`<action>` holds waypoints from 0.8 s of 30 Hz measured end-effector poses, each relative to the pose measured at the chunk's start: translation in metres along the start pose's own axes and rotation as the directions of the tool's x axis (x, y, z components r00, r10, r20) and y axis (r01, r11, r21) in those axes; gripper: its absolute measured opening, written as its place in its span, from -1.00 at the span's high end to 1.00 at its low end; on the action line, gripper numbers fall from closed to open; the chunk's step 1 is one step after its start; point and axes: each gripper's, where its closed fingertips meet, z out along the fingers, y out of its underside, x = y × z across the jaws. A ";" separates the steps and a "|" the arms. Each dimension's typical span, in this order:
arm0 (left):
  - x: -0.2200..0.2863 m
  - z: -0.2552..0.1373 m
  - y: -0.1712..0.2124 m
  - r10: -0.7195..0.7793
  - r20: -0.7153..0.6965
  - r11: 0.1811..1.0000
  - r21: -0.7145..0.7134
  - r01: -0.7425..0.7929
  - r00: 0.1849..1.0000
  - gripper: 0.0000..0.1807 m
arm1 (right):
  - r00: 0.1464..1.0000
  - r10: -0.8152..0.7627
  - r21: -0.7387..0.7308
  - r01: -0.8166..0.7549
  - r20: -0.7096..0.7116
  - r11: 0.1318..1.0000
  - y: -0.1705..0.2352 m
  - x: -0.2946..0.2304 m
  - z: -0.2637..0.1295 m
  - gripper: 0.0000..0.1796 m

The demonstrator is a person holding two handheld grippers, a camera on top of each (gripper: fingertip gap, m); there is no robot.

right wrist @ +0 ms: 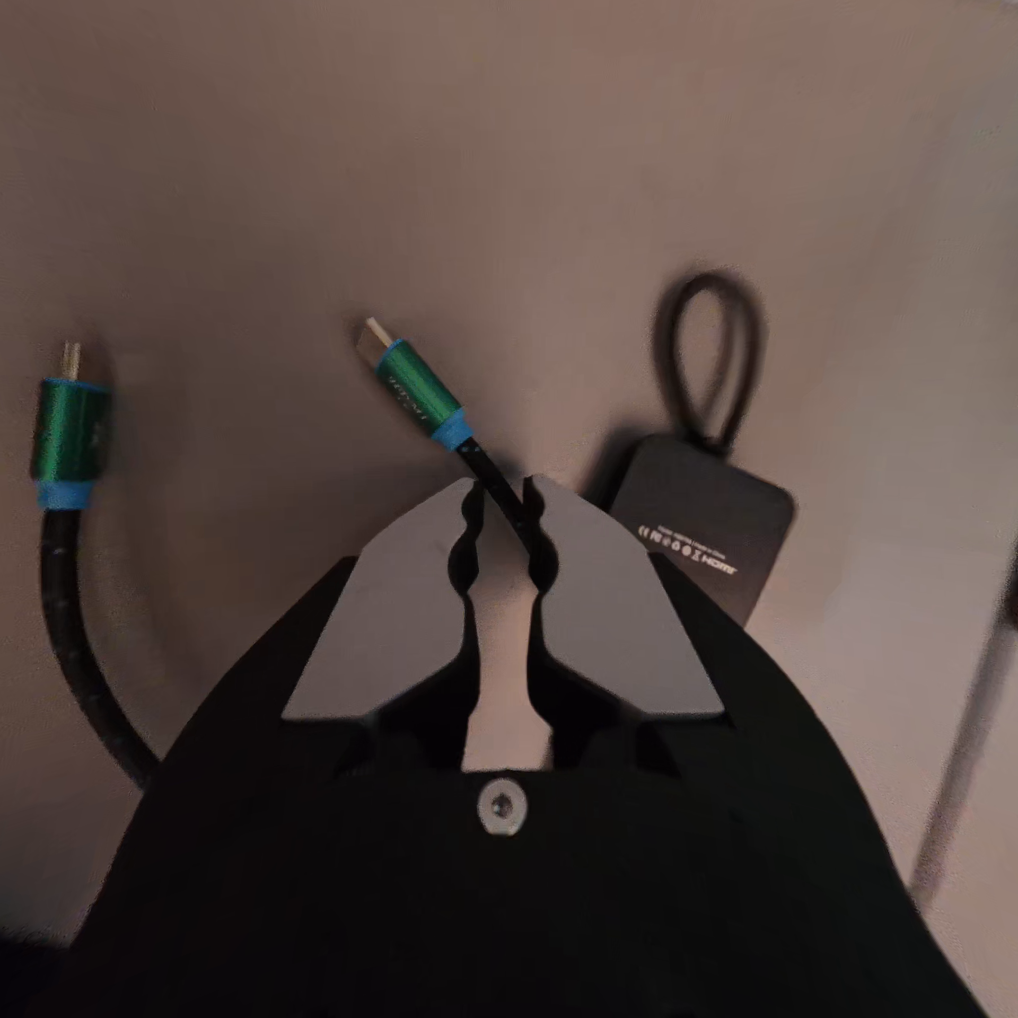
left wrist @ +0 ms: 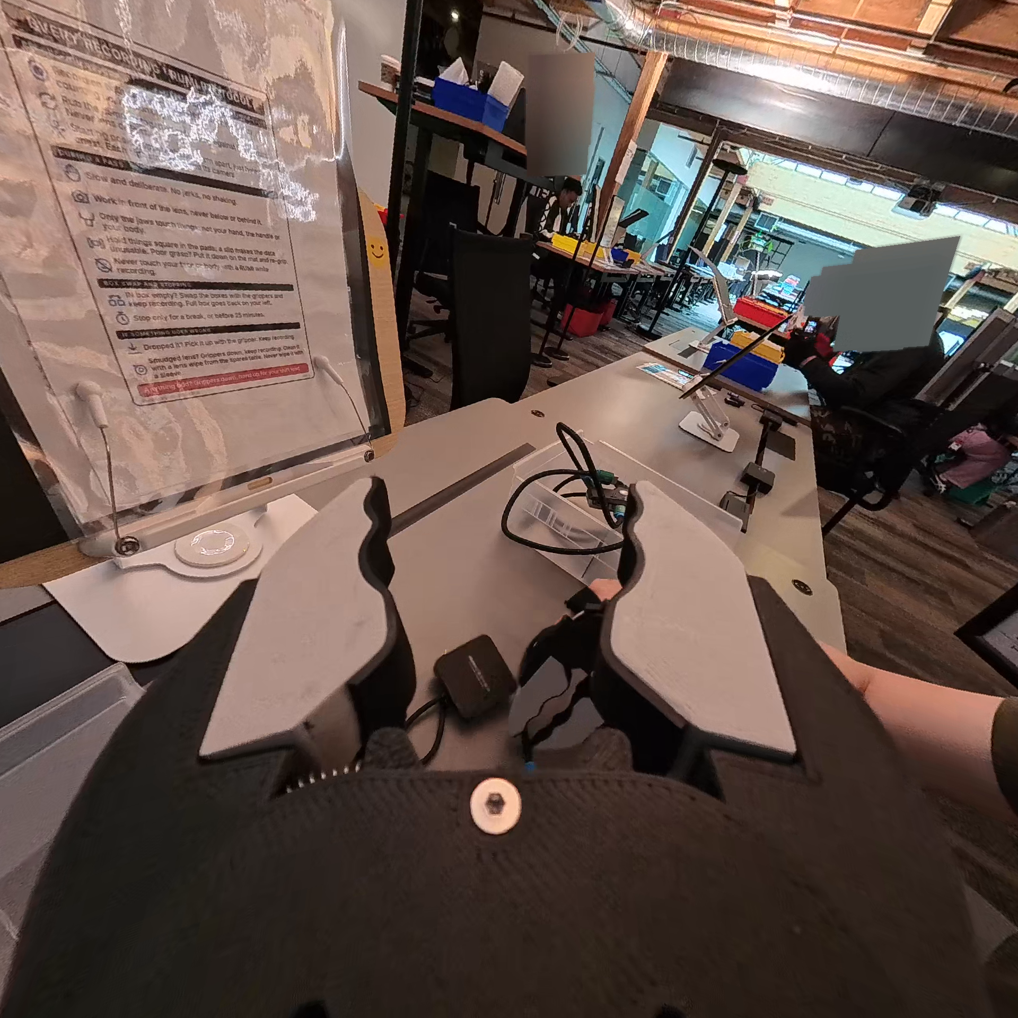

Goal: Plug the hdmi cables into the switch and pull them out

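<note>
Left wrist view takes in a clear plastic compartment box (left wrist: pixel 573 529) on the grey desk (left wrist: pixel 650 418), with a loop of thin black cable (left wrist: pixel 529 496) and a green-shelled plug lying over it, just beyond the fingertips. A laminated instruction sheet in a clear stand (left wrist: pixel 182 264) rises at the left, and a white folding stand (left wrist: pixel 710 424) sits farther along the desk. Behind lies an open workshop with wooden beams, black chairs, and blue, yellow and red bins. The left gripper (left wrist: pixel 504 512) hovers with its jaws spread wide and empty; between them, on the desk, sits the small black square HDMI switch (left wrist: pixel 475 676), its own thin black lead looped beside it. The right gripper (right wrist: pixel 501 487), tilted down at the desk, has its jaws narrowed onto the black braided HDMI cable (right wrist: pixel 507 512) just behind its green metal plug (right wrist: pixel 418 394), which points away, apart from the switch at its right. A second green plug (right wrist: pixel 69 435) lies free at the left.
</note>
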 end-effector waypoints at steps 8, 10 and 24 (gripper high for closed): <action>0.012 0.004 0.006 0.026 -0.054 0.999 -0.038 -0.028 0.998 0.14 | 0.999 0.042 0.071 -0.042 0.012 0.997 -0.008 -0.002 -0.070 0.92; 0.025 0.006 0.011 0.061 -0.117 0.995 -0.069 -0.069 0.991 0.17 | 0.998 0.014 0.139 -0.004 -0.065 0.990 -0.016 0.003 -0.097 0.91; 0.104 0.061 0.083 0.699 -0.258 0.623 -0.240 -0.745 0.667 0.36 | 0.876 0.119 0.334 0.050 -0.467 0.941 -0.031 0.027 -0.217 0.91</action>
